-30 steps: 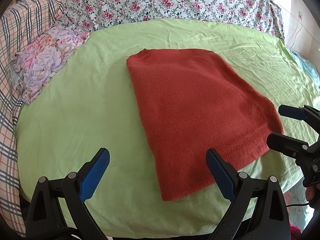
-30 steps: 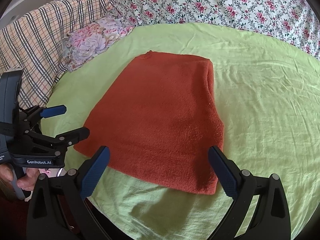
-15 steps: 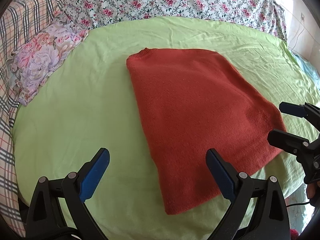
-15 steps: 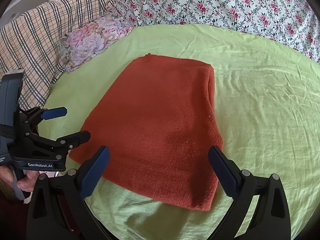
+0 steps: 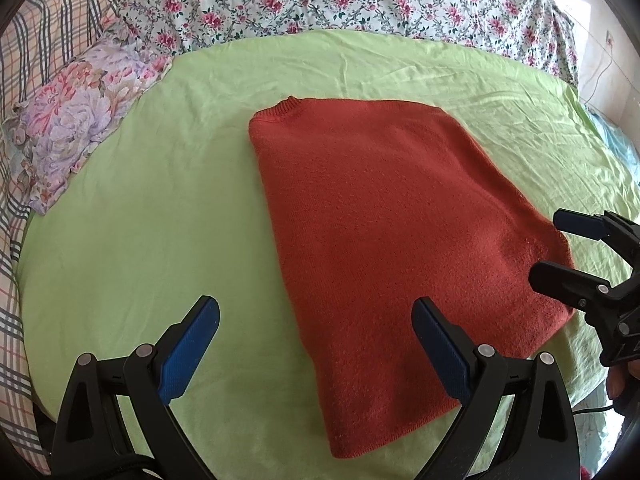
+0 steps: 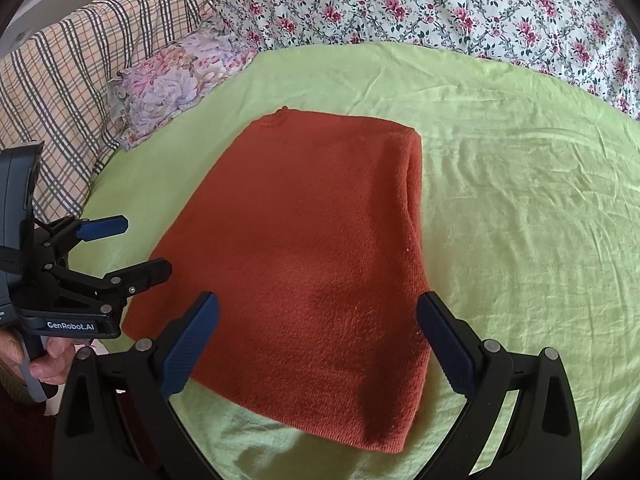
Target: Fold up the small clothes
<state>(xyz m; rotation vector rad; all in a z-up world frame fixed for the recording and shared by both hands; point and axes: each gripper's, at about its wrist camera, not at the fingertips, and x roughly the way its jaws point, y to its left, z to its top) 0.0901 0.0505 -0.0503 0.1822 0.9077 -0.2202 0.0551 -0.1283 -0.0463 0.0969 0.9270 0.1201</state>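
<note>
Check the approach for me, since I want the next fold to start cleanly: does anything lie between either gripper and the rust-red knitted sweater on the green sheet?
Nothing visible does. The rust-red knitted sweater lies flat on the light green bed sheet, with both the left gripper and the right gripper open at its near edge.

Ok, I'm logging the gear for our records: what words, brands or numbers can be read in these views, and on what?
"GenRobot.AI": white letters on the black body of the left tongs, in the right wrist view.
A few white letters at that view's left edge, on the same tool: cut off, unreadable.
Nothing on the orange sweater or bedding.
</note>
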